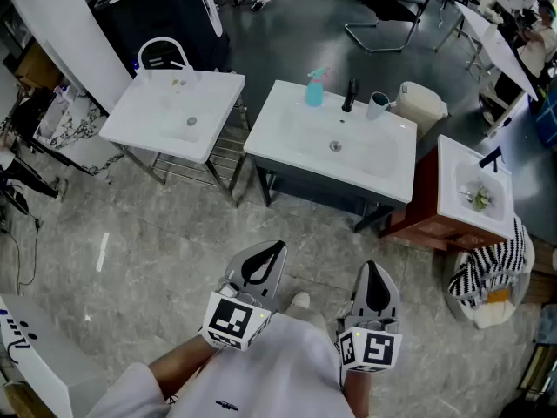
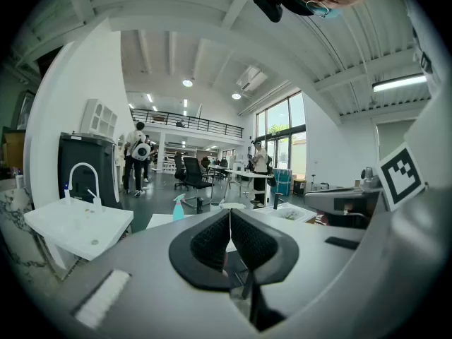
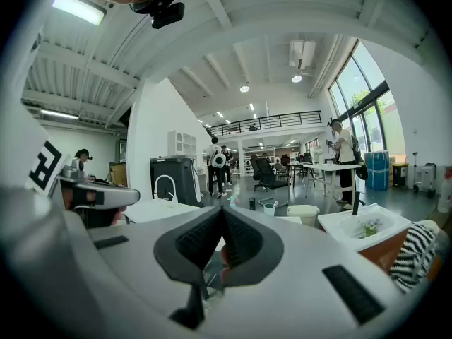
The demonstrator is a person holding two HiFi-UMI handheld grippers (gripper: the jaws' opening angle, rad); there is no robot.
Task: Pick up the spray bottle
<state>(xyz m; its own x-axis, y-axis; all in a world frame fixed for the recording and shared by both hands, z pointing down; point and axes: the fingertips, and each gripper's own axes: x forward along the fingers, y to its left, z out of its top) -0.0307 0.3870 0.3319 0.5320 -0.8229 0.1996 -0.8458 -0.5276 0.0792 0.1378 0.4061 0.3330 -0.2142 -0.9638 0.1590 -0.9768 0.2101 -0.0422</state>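
Pose: left gripper (image 1: 276, 250), right gripper (image 1: 372, 268) near level; jaws together; empty

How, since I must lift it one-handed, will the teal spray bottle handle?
Probably light: the spray bottle looks like small thin plastic. Upright and narrow on the sink back edge, it may tip if nudged.

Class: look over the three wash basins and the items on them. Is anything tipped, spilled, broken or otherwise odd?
Nothing is tipped or broken. The spray bottle stands upright at the back of the middle basin, beside the black tap and a cup. Only oddity: greenish bits lying in the right basin.
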